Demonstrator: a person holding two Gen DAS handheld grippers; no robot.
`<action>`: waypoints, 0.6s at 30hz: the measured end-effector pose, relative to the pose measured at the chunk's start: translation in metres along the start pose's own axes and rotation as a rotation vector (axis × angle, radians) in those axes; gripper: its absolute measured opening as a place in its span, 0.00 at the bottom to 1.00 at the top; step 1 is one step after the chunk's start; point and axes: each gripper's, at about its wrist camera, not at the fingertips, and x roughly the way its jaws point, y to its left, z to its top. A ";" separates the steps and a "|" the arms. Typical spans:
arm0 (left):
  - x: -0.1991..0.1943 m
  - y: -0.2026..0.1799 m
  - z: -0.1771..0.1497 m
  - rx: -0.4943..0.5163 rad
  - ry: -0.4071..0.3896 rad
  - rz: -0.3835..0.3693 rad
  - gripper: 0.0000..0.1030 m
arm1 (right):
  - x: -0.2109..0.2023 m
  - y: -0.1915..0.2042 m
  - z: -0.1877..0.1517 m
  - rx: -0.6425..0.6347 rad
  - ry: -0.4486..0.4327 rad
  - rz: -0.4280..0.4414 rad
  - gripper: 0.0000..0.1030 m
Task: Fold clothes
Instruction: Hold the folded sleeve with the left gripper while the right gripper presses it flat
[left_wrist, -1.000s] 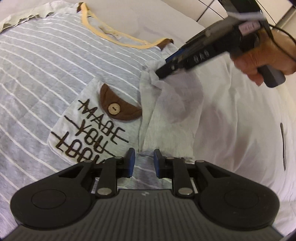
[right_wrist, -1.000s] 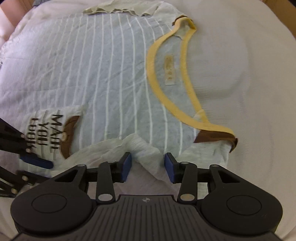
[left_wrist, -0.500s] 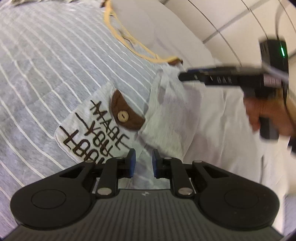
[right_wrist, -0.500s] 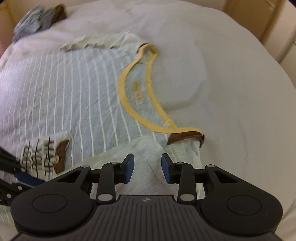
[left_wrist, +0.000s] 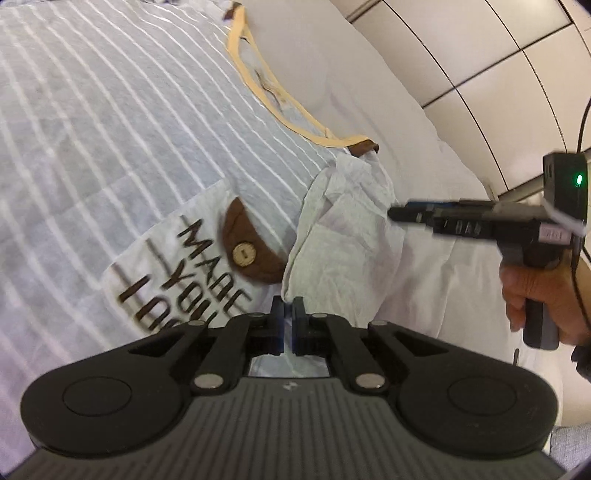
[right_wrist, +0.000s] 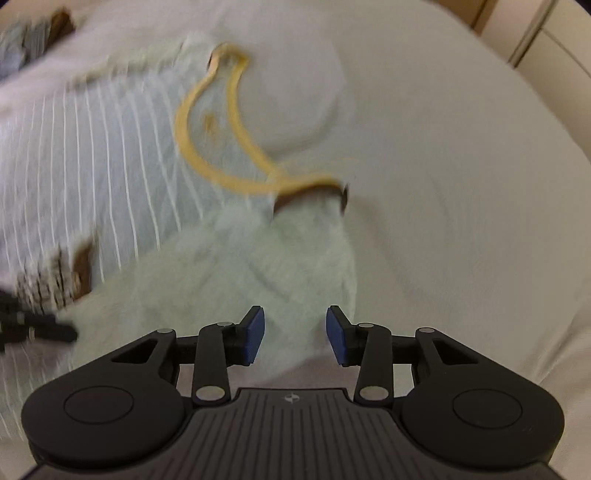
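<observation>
The left gripper is now squeezing shut at the edge of the striped shirt lying flat on the white bed, & the right gripper is opening w/ nothing in it, so sleeve fold's prob done

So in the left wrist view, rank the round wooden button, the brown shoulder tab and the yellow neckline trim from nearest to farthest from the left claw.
1. Round wooden button, on the brown pocket flap just above the left claw.
2. Brown shoulder tab, up and right, at the shoulder.
3. Yellow neckline trim, its far end at the top.
</observation>
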 end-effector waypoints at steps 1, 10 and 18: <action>-0.002 0.000 -0.003 0.000 0.000 0.005 0.00 | -0.002 0.001 0.003 0.010 -0.019 0.016 0.39; 0.004 0.003 0.001 0.018 0.025 0.029 0.01 | 0.024 0.028 0.009 -0.116 0.030 0.036 0.38; -0.004 -0.002 0.005 0.075 0.026 0.007 0.03 | -0.012 0.013 -0.008 0.027 -0.060 0.046 0.38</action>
